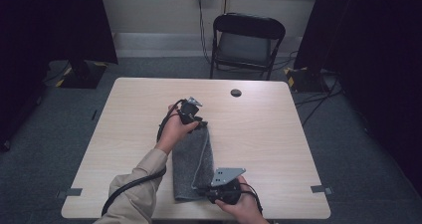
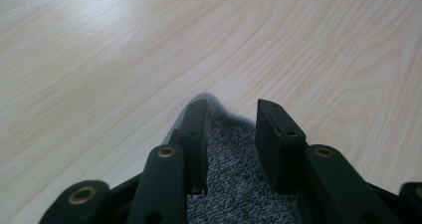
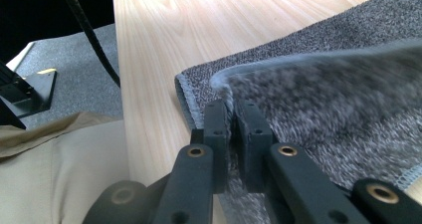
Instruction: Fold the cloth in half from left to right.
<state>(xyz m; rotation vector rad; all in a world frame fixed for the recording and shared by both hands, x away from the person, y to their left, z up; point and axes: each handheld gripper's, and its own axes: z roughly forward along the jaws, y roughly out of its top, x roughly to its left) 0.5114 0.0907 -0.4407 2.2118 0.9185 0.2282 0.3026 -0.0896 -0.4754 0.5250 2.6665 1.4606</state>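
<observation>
Where the light wooden table (image 1: 124, 134) meets the person's two hands, one grey towel (image 1: 191, 162) lies folded into a long narrow strip, running from the near edge toward the middle of the tabletop. Its pile is a speckled mix of dark and pale grey loops, with a stitched hem along the edge and a paler fold line down its length.

At the left, the left gripper (image 1: 195, 118) sits over the far end of the towel. In the left gripper view its two black jaws stand apart, the far corner of the towel (image 2: 231, 184) lying flat between them with neither pad pressing on it.

Further right and nearer the person, the right gripper (image 1: 213, 190) is at the near end of the strip. In the right gripper view its jaws are drawn close together on a raised edge of the towel (image 3: 323, 89), which lifts off the layer below and looks blurred.

Counted: one towel, two grippers, one table, one black folding chair (image 1: 247, 42) beyond it, and one small dark round cap (image 1: 236, 92) set in the tabletop near the far edge.
</observation>
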